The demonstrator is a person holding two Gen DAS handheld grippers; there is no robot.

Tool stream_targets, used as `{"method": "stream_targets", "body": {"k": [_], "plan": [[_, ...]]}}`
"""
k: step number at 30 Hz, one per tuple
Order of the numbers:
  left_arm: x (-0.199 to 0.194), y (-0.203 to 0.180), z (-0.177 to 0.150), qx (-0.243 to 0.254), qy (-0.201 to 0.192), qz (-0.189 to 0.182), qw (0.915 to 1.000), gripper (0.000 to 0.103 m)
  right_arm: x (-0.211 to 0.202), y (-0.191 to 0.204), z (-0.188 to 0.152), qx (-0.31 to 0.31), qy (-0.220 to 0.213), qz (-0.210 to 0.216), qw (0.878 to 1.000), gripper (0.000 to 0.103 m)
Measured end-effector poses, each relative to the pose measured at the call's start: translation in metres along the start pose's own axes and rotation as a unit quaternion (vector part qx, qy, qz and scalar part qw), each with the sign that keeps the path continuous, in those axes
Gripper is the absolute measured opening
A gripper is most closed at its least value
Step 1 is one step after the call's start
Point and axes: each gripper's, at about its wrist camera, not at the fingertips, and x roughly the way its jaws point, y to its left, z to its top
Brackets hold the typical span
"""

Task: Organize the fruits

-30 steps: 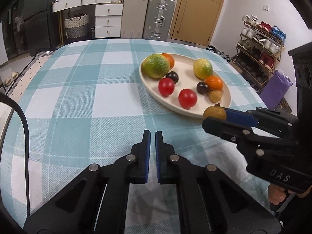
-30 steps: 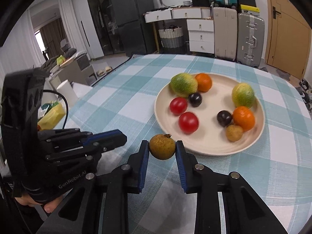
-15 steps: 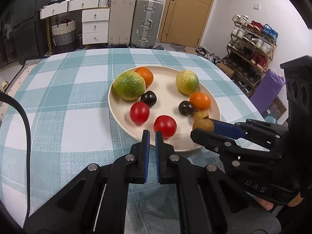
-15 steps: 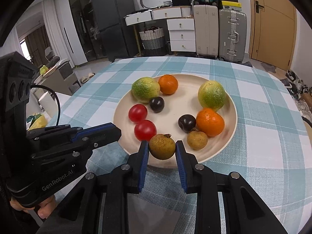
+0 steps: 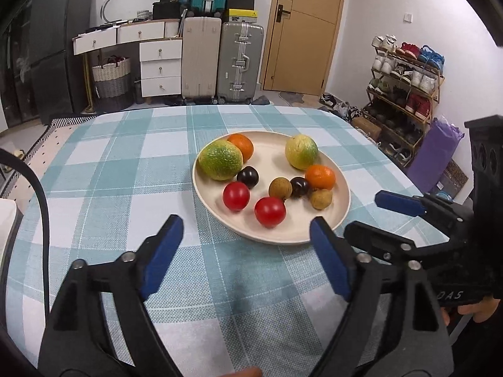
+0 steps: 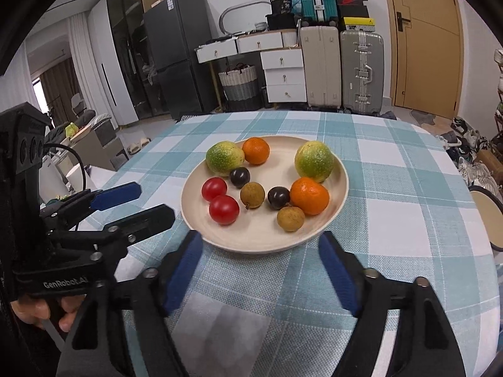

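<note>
A cream plate [image 5: 327, 232] [image 6: 341, 169] on the checked tablecloth holds several fruits: two green-yellow ones, two oranges, two red tomatoes, two dark plums and two brown longans. One longan [image 6: 252, 195] [image 5: 280, 188] lies mid-plate beside a dark plum [image 6: 278, 198]. My left gripper [image 5: 245, 245] is open and empty, just short of the plate's near rim. My right gripper [image 6: 259, 260] is open and empty, also just short of the plate; it shows at the right in the left wrist view [image 5: 371, 216].
The tablecloth [image 5: 125, 169] covers a table with its far edge towards drawers and suitcases [image 5: 220, 59]. A shoe rack [image 5: 405, 84] stands to the right. A round stool [image 6: 487, 216] sits off the table's right edge.
My right gripper has opened and let go of the brown longan, which now lies on the plate. My left gripper has opened too. Both have drawn back from the plate.
</note>
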Motion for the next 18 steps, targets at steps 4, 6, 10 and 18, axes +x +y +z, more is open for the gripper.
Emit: {"method": "stream_targets", "body": {"k": [4,6,10,18], "plan": [[-0.011,0.005,-0.001,-0.003,-0.015,0.002,0.9999,0.095,-0.007,-0.006,-0.002,0.002,-0.013,-0.006,1.000,0.103],[-0.018,0.005,-0.003,0.001,-0.031,0.011,0.9994,0.103,-0.012,-0.008,-0.004,0.002,-0.023,-0.006,1.000,0.103],[-0.027,0.004,-0.006,0.008,-0.049,0.014,0.9987,0.103,-0.017,-0.011,-0.007,0.004,-0.042,-0.001,0.999,0.103],[-0.035,0.003,-0.015,0.020,-0.076,0.023,0.9966,0.103,-0.029,-0.008,-0.010,-0.011,-0.080,-0.006,0.997,0.103]]}}
